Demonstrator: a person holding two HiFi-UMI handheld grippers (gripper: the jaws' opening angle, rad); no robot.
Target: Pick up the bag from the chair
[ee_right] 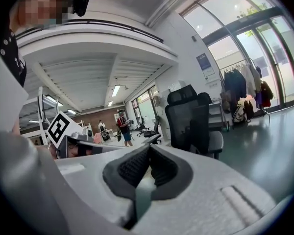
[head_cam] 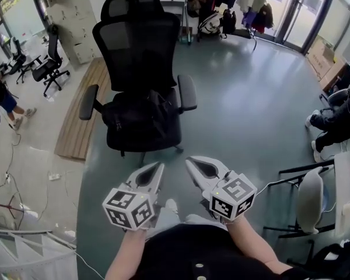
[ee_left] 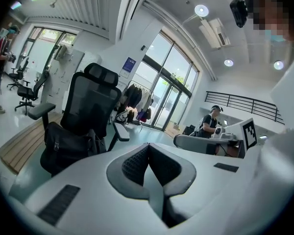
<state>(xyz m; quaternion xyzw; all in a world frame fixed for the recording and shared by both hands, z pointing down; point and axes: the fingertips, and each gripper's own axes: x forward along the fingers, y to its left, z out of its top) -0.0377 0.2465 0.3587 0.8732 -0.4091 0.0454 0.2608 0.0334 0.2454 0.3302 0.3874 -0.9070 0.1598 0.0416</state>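
The soft black fabric bag (head_cam: 137, 114) lies slumped on the seat of the black mesh-backed office chair (head_cam: 137, 45), filling the seat between its two armrests. In our left gripper view the bag (ee_left: 63, 142) shows at the left, resting against the chair (ee_left: 88, 102) back. Nothing touches it.

Our two grippers sit side by side below the chair in the head view, well apart from it, both pointing toward the seat. The left gripper (head_cam: 159, 167) has its jaws clenched together with nothing between them; its own view shows the dark ribbed pads (ee_left: 133, 164) meeting at the tip. The right gripper (head_cam: 190, 163) is likewise clenched and empty, its pads (ee_right: 133, 168) pressed tip to tip, with the chair (ee_right: 188, 117) ahead and to the right.

The chair stands on a glossy grey-green floor (head_cam: 251, 98). A pale wooden platform (head_cam: 81, 118) lies just beside it on the left, and another black office chair (head_cam: 49, 64) stands beyond that.
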